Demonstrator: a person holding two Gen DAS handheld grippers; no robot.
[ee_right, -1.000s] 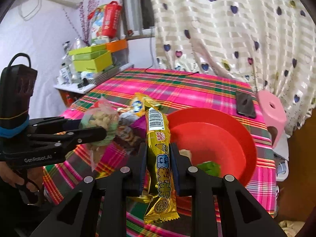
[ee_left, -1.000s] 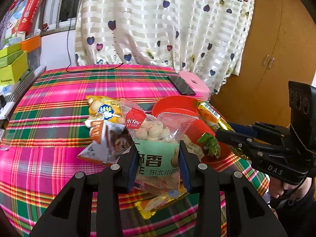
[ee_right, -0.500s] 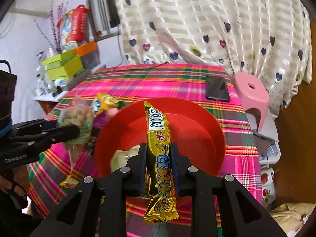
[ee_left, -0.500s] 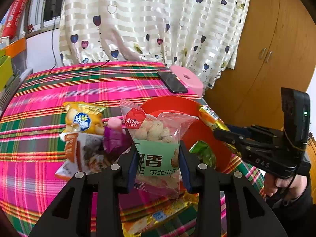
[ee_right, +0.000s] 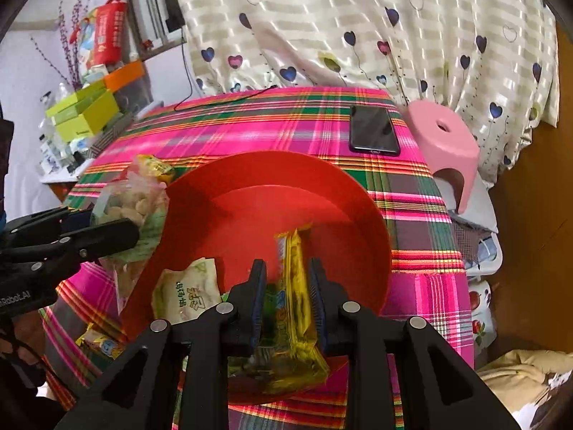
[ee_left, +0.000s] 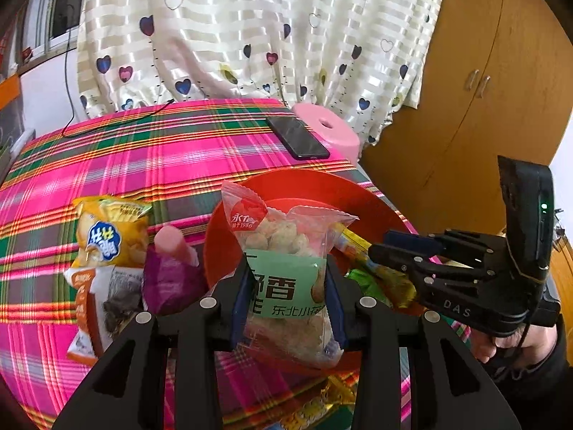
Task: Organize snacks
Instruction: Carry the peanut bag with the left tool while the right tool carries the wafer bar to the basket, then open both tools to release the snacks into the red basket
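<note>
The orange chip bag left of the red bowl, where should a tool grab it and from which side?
Grip the orange chip bag by its crimped top edge, coming from above on the far side. That seam is flat and free, while its lower end overlaps another packet and the purple snack sits against its right.

Both grippers are black, with silver screws and blue pads (ee_right: 258, 299). The right gripper (ee_left: 404, 251) reads "DAS"; a dark sleeve (ee_left: 548, 365) covers the wrist

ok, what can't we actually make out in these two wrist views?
- Left view: front of the red basin, hidden by the peanut bag in the left gripper.
- Right view: yellow bar print, motion-blurred; whether the right gripper, jaws just opening, touches it.
- Right view: green packet beneath, covered by the bar.
- Left view: packets at the bottom edge, cut off.
</note>
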